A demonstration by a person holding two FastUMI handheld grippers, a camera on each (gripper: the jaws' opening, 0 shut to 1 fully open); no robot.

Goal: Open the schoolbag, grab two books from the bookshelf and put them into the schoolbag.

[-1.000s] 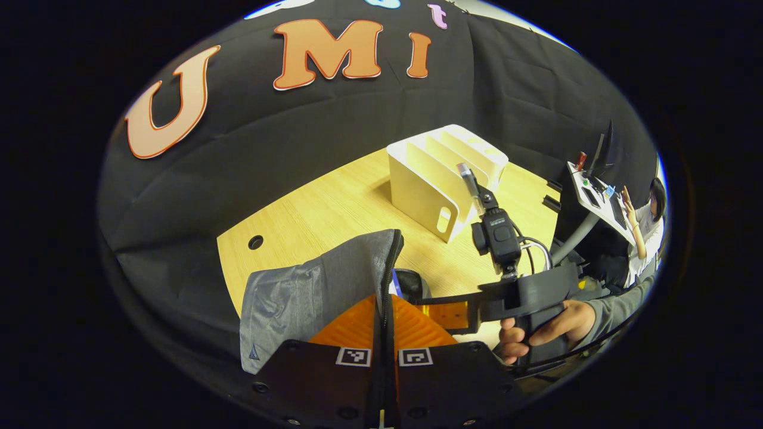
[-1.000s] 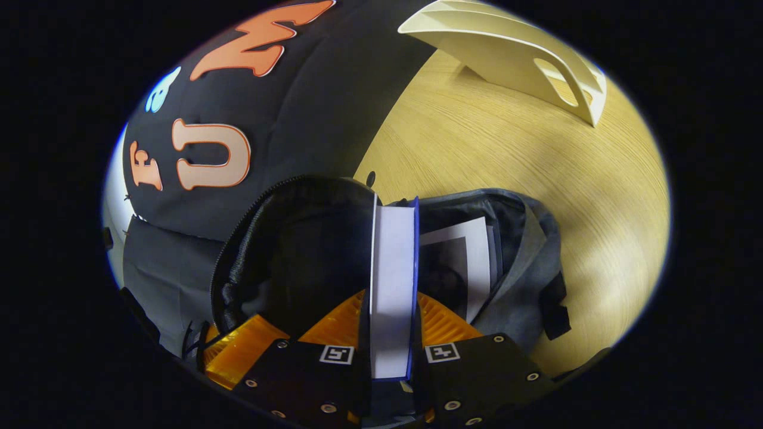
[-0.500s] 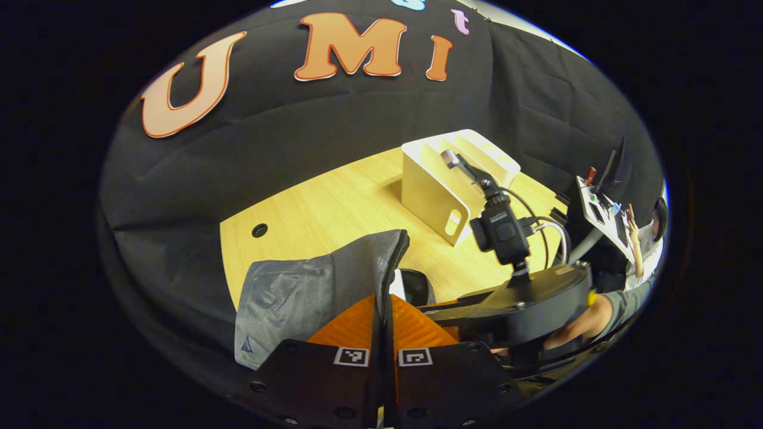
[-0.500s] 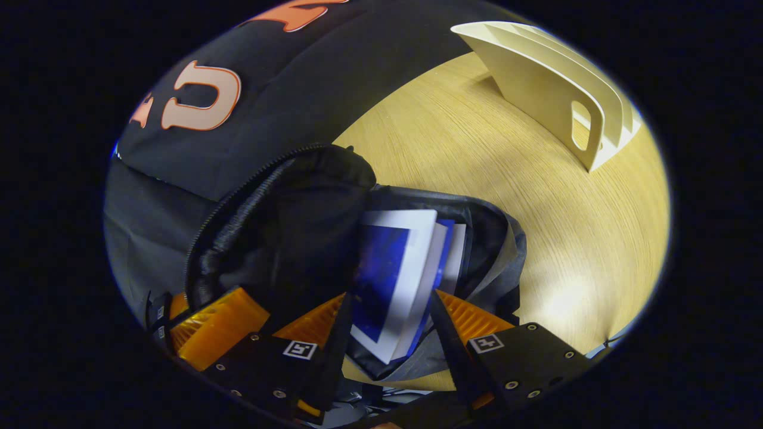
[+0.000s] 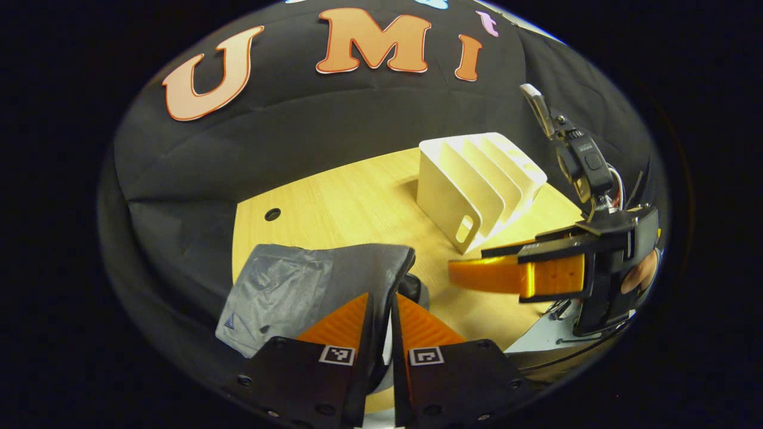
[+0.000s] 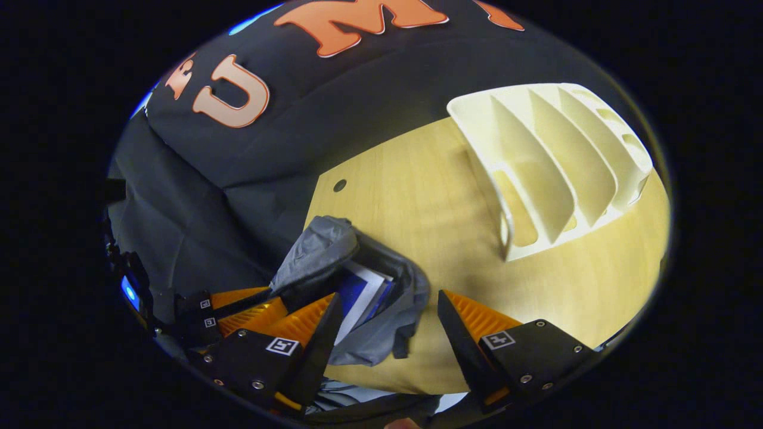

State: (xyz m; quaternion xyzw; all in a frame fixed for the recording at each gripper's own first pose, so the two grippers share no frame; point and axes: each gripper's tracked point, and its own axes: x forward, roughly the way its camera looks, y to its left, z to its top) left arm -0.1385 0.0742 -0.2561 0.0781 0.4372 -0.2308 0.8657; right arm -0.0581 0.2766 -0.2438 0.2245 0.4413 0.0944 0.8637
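Observation:
On the wooden table lies the grey schoolbag, unzipped. My left gripper is shut on the zipper edge of its flap and holds it up. In the right gripper view, the bag's mouth gapes, and a blue and white book lies inside with the white edge of another beside it. My right gripper hovers open above the bag with nothing between its fingers. It also appears side-on in the left gripper view. The white bookshelf, a slotted rack, stands behind with its slots bare.
The table has a round cable hole near its back left edge. Black cloth walls close in behind and to the left. A hand grips the right gripper's handle at the right edge. Bare tabletop lies between bag and rack.
My right gripper opened, let the blue book drop into the bag, and pulled back up and away. My left gripper kept its hold on the flap.

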